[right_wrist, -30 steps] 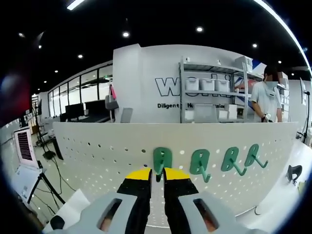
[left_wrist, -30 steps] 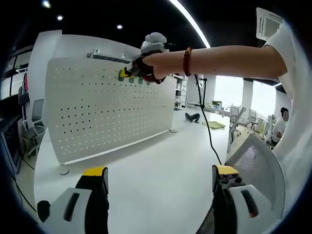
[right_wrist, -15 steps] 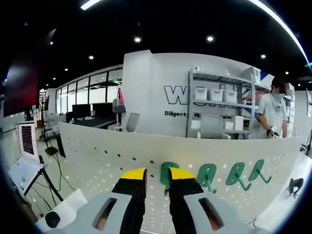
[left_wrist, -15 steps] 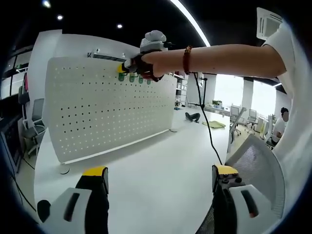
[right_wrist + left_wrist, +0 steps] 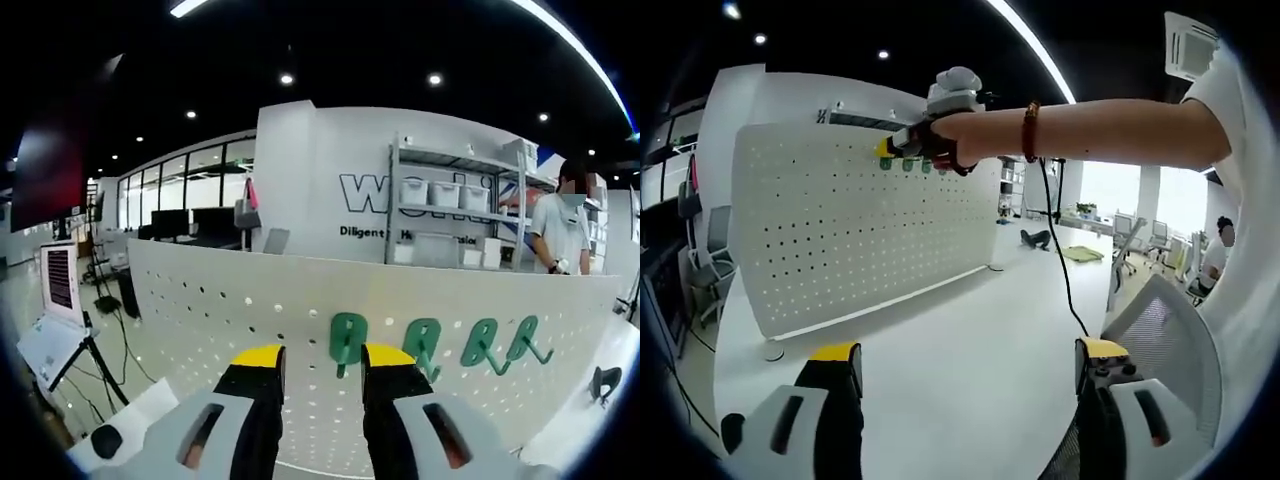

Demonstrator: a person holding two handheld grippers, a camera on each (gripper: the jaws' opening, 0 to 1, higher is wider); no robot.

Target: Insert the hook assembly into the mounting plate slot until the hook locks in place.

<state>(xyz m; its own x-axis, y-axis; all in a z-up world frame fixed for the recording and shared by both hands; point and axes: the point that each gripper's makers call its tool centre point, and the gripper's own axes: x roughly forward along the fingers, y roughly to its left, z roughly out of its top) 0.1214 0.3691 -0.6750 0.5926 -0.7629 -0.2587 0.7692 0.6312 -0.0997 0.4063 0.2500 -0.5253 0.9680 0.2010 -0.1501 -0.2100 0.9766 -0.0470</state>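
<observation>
Green hook (image 5: 347, 340) seated on white pegboard (image 5: 200, 310), dead ahead between parted jaws of right gripper (image 5: 322, 362), nothing clamped. Long axis upright. Left gripper (image 5: 962, 362) wide open, empty, well apart from pegboard.

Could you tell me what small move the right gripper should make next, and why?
Probably draw the right gripper straight back from the pegboard: its jaws stand open either side of the leftmost green hook, which looks seated in line with the other three.
</observation>
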